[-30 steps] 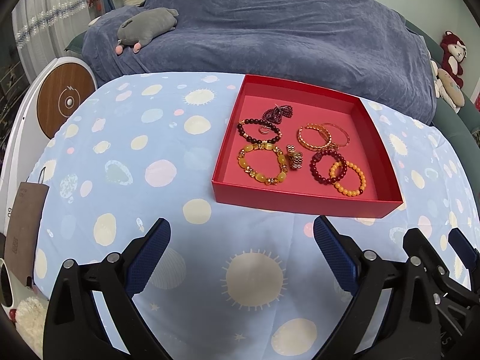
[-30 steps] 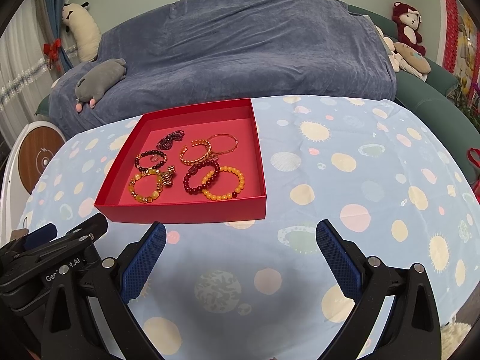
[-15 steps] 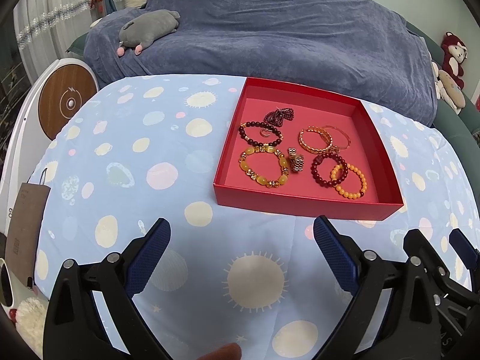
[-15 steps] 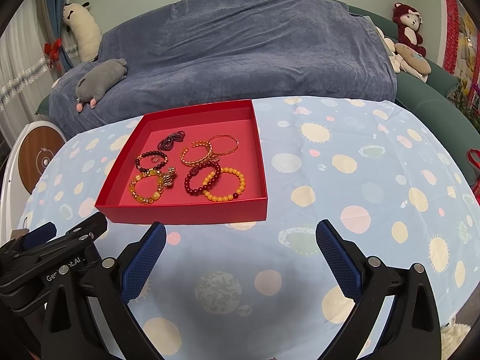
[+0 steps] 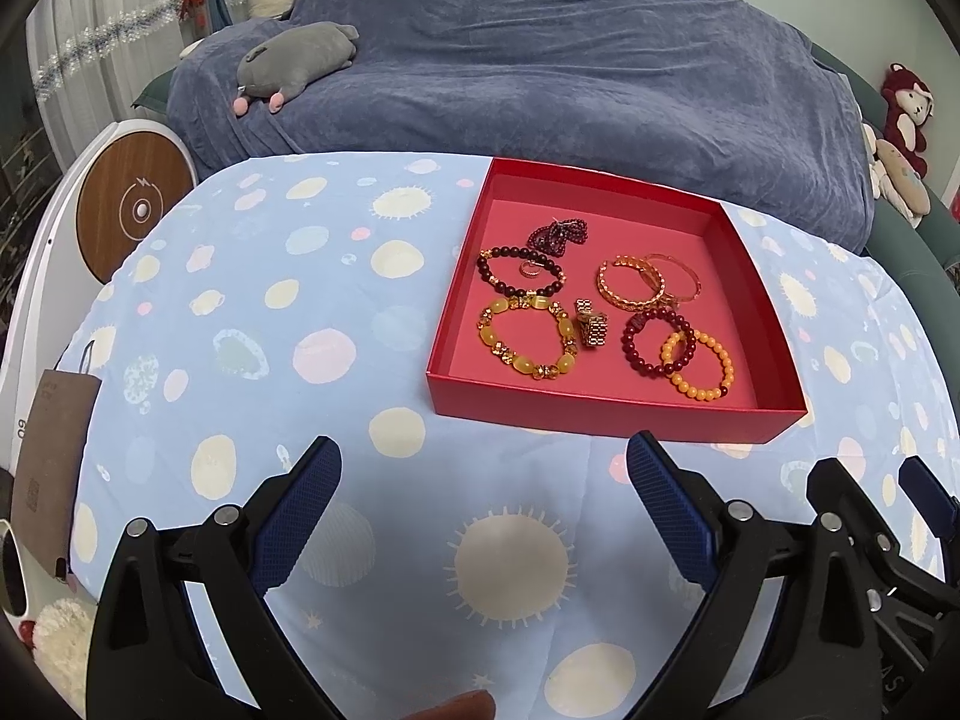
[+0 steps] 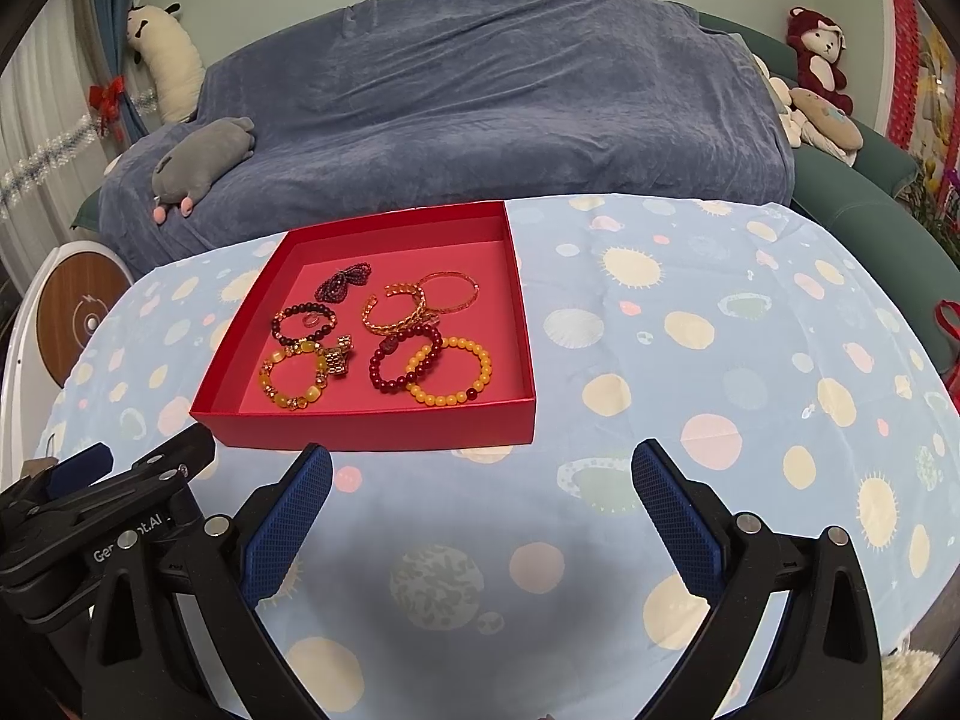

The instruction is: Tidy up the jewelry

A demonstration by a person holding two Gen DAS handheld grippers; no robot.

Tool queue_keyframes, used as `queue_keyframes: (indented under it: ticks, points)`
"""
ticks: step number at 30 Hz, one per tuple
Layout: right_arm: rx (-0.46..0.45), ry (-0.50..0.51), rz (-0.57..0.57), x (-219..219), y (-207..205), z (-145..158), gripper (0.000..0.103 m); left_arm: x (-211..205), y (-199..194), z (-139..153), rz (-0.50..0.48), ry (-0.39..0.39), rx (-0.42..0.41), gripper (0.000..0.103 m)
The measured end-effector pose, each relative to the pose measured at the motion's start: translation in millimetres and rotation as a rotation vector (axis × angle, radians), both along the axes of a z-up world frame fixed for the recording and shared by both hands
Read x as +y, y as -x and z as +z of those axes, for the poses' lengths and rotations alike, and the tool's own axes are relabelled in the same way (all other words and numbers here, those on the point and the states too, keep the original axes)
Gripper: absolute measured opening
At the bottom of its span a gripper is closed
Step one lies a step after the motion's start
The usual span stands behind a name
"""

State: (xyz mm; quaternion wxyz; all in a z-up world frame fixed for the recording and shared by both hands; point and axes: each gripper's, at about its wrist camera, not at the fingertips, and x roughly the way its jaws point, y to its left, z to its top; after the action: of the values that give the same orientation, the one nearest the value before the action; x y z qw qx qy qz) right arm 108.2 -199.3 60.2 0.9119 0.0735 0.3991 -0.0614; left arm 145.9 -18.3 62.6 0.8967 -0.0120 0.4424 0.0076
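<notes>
Both views have crept slightly nearer the red box (image 5: 606, 405), and nothing in it has shifted. Left gripper (image 5: 483, 468) and right gripper (image 6: 480, 474) hover spread wide and empty above the tablecloth (image 5: 240, 324). Bracelets (image 5: 525, 336) lie inside the box, just ahead.

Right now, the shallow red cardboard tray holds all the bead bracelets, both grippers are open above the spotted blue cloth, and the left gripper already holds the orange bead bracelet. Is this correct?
Not quite. The left gripper holds nothing: the left wrist view shows its jaws open and empty, short of the shallow red cardboard tray. The orange bead bracelet lies inside the tray. The right gripper is open too, above the spotted blue cloth.
</notes>
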Motion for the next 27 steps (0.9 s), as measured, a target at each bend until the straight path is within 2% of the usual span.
queue_keyframes:
  ticks: [27]
  points:
    - [0.001, 0.003, 0.008, 2.1, -4.5, 4.1, 0.097, 3.3, 1.9, -0.9, 0.018, -0.009, -0.002, 0.091]
